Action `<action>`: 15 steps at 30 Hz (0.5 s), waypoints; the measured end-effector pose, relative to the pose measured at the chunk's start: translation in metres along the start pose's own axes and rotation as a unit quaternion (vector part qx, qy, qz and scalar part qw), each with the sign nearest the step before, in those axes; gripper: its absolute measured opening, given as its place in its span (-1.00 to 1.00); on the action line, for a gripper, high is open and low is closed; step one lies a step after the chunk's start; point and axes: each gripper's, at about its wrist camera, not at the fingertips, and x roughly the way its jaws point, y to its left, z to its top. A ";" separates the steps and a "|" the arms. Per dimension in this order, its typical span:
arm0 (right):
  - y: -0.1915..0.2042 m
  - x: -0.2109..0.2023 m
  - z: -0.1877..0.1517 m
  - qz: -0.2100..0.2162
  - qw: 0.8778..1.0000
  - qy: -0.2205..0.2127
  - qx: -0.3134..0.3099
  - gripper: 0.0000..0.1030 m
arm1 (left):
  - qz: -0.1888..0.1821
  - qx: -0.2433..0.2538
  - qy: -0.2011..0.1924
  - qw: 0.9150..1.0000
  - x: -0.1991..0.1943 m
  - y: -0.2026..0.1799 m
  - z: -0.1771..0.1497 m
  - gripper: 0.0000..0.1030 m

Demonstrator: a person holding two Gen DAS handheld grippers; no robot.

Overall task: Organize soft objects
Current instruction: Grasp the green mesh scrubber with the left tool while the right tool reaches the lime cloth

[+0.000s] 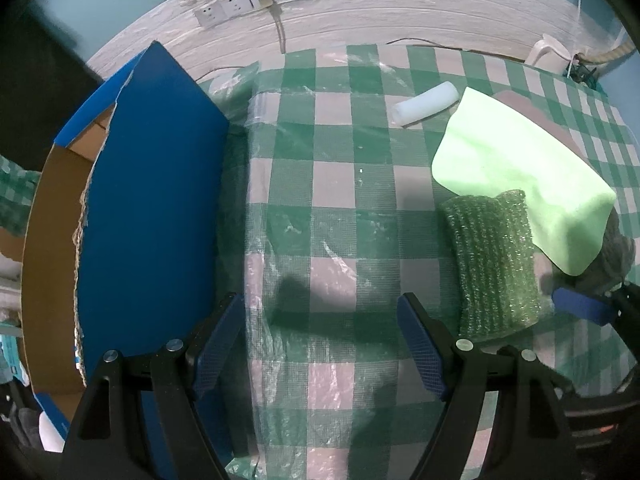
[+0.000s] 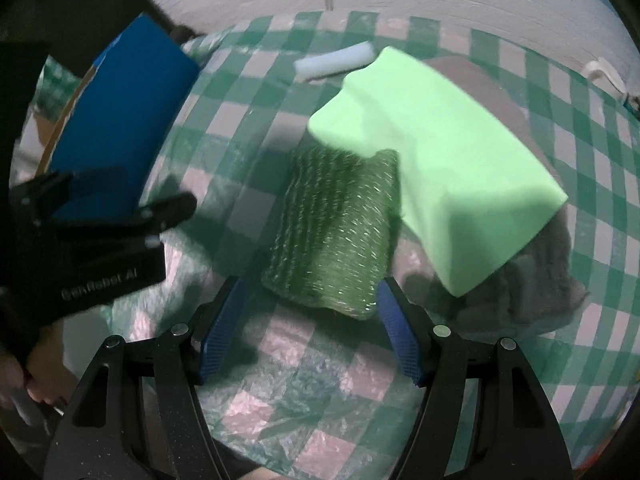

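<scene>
Here, through the left wrist camera, we see our left gripper (image 1: 320, 344) with its jaws spread wide over the checked table (image 1: 320, 128), pinching nothing. A blue cardboard box (image 1: 152, 200) stands open at the left edge of the table, its brown inside showing. To the right lies a green bubble-wrap pad (image 1: 492, 264), and a light green foam block (image 1: 520, 176) rests just behind it, partly overlapping its far corner. A small white foam roll (image 1: 426, 105) lies farther back, near the foam block's far end. A grey cloth (image 1: 612, 256) peeks out from under the foam block, and the blue tip of the right gripper (image 1: 582, 306) shows beside it. Wall sockets (image 1: 252, 0) sit on the white wall behind.

Next, through the right wrist camera, we see our right gripper (image 2: 310, 328) with jaws spread, one on either side of the bubble-wrap pad's (image 2: 332, 232) near end, not yet closed on it. The foam block (image 2: 440, 160) lies on the grey cloth (image 2: 532, 280) to the right, the white roll (image 2: 334, 62) behind. The left gripper (image 2: 100, 220) hovers at the left, before the blue box (image 2: 124, 120).
</scene>
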 end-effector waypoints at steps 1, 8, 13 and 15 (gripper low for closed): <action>0.001 -0.001 -0.001 -0.005 1.000 0.001 -0.006 0.36 | 0.000 -0.001 0.001 1.000 0.001 0.001 0.000 0.56; -0.012 -0.040 -0.003 -0.072 0.996 -0.045 -0.022 0.49 | -0.002 0.005 0.012 1.000 0.008 -0.006 0.002 0.56; -0.041 -0.061 -0.001 -0.112 0.991 -0.071 -0.004 0.51 | -0.015 0.015 0.012 1.000 0.008 -0.024 0.010 0.67; -0.049 -0.063 0.005 -0.117 0.990 -0.079 0.000 0.51 | -0.018 0.014 0.012 1.000 0.009 -0.030 0.014 0.67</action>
